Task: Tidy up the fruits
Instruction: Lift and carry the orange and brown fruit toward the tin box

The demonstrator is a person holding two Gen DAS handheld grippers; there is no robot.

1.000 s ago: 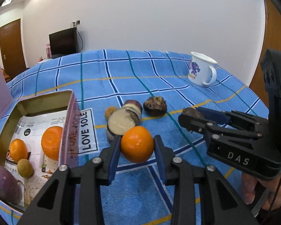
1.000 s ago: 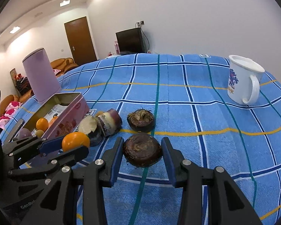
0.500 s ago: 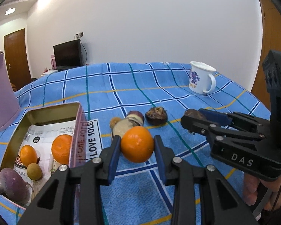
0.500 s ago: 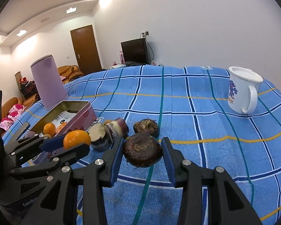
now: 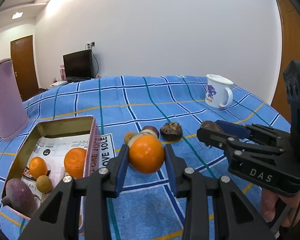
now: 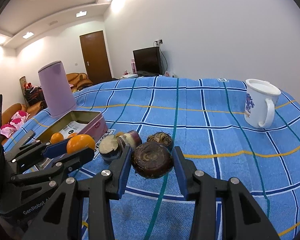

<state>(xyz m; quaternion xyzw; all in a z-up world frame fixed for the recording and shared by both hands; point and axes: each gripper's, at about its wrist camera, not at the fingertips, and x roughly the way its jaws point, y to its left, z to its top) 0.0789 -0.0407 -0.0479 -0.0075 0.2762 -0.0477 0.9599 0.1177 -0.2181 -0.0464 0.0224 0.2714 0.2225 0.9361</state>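
Honestly, with the left gripper (image 5: 146, 161) pinching an orange (image 5: 146, 154) and the right gripper (image 6: 152, 163) clamping a dark round fruit (image 6: 152, 159), both aloft, either smooth ball could squirt free before reaching the tin (image 5: 91, 138), or the 2 grippers could collide.

My room is brightly and evenly lit from recessed ceiling lights (image 6: 28, 35), which bloom into white patches on the ceiling in both views. Shadows are soft: faint dark smudges sit on the blue checked tablecloth (image 5: 142, 198) under my grippers. The white wall (image 5: 160, 30) reads flat, dimming slightly toward the corners. Both fisheye views bow the table edges and door frames, with black vignetting at the rims. Focus stays sharp up close; the far sofa (image 6: 78, 78) is softer.
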